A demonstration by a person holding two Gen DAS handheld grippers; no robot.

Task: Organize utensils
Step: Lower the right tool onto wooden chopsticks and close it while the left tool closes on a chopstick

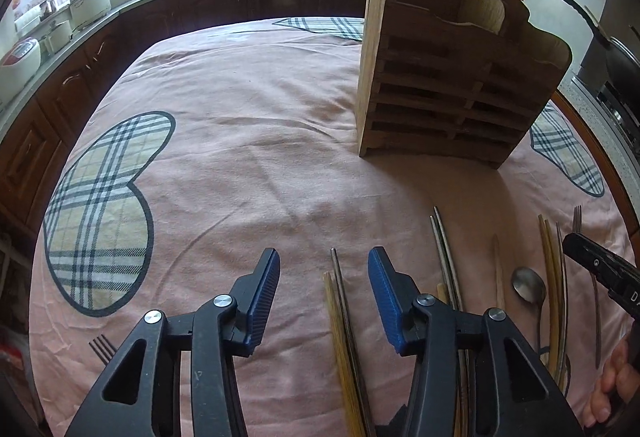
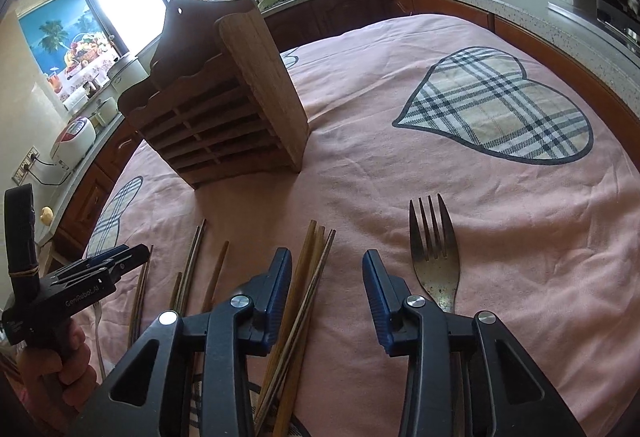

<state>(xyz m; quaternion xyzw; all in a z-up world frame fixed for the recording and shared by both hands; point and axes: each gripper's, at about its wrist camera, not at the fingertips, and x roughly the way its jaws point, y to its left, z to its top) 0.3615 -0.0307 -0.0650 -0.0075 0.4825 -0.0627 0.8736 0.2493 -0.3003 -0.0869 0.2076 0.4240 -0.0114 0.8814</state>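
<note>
A pink tablecloth with plaid heart patches (image 1: 248, 141) is covering the round table, giving the loose cutlery a soft bed. On it, toward the far side, a slatted brown wooden utensil holder with a scalloped back board (image 1: 444, 77) is standing upright, its open top facing up, probably so pieces can be dropped in from above. The left gripper (image 1: 323, 279) is hovering low with its blue-padded jaws spread wide and gripping nothing, a wooden and metal chopstick pair (image 1: 340, 325) lying between them. The right gripper (image 2: 327, 283) is likewise gaping and empty above a bundle of brown wooden chopsticks (image 2: 308, 277). A tarnished metal fork (image 2: 434, 257) is lying just beside its right finger. A small metal spoon (image 1: 529, 287) is resting among more chopsticks, well apart from the holder.
</note>
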